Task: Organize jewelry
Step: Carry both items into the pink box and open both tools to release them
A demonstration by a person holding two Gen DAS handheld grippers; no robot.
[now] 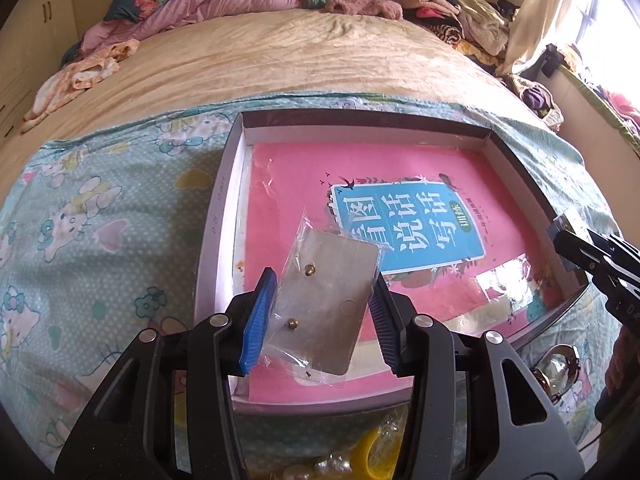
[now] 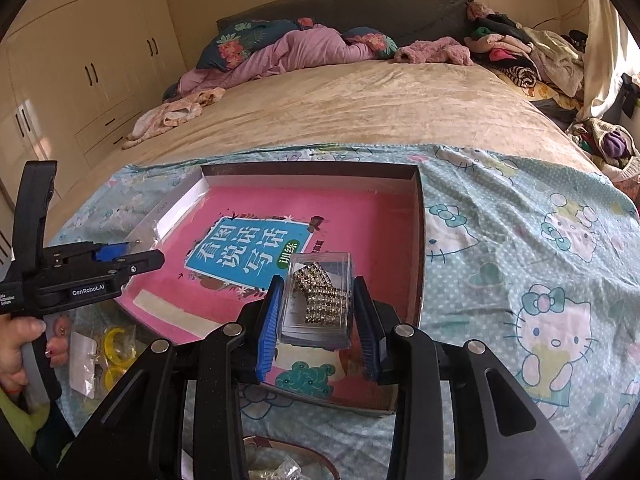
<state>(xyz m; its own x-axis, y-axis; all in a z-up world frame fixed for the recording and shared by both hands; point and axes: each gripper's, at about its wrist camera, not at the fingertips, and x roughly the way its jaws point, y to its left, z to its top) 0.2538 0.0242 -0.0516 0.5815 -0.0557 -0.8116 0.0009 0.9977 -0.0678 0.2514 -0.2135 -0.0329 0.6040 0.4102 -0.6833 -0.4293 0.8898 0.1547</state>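
A shallow cardboard box lid (image 1: 224,208) (image 2: 418,240) lies on the bed with a pink book (image 1: 304,176) (image 2: 360,216) inside it. My left gripper (image 1: 324,300) is shut on a grey earring card in a clear sleeve (image 1: 332,300), two small studs showing, held over the book's near left part. My right gripper (image 2: 318,304) is shut on a small clear plastic case (image 2: 320,304) with sparkling rhinestone jewelry inside, held above the lid's near right corner. The left gripper (image 2: 132,260) shows at the left of the right wrist view, the right gripper (image 1: 568,236) at the right of the left wrist view.
A cartoon-cat sheet (image 2: 520,280) covers the bed's near end, a beige blanket (image 1: 300,52) the rest. Yellow rings and bagged jewelry (image 2: 108,352) lie near the left of the lid. A round glass dish (image 1: 558,368) sits close at right. Clothes (image 2: 520,52) pile far right.
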